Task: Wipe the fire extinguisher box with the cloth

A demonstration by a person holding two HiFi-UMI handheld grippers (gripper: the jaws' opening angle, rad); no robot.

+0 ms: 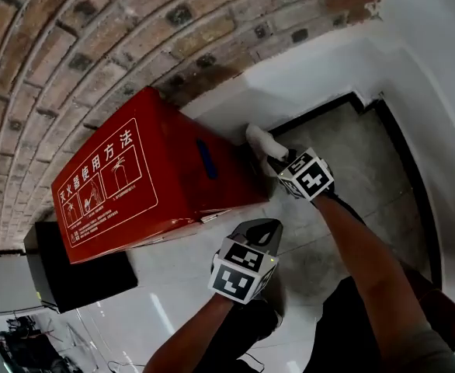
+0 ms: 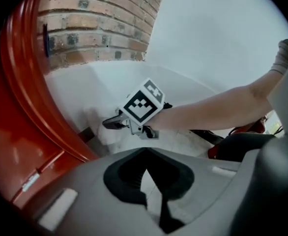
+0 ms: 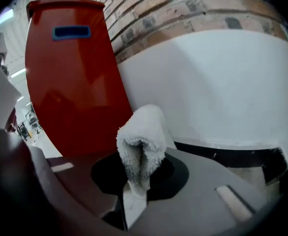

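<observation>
Box: the red fire extinguisher box (image 1: 134, 177) stands on the floor (image 1: 352, 154) against the brick wall (image 1: 134, 29), at about 10 o'clock in the head view.
Cloth: the white cloth (image 3: 141, 141) is bunched and sticks out past the fingertips. It is just off the box's end face, at 3 o'clock of the box, and contact is not clear.
Right gripper: the right gripper (image 1: 278, 160) has its fingers pinched onto the cloth.
Left gripper: the left gripper (image 1: 265, 228) is at 6 o'clock of the box, with its fingers nearly together and nothing between them.
Step in hand: bringing the cloth onto the end panel.
How to do it well: press the cloth's broad fold flat on the metal, stroke toward 9 o'clock in overlapping passes, and keep the hard fingertips off the paint.
Caution: steady the box with the left gripper if it slides.
</observation>
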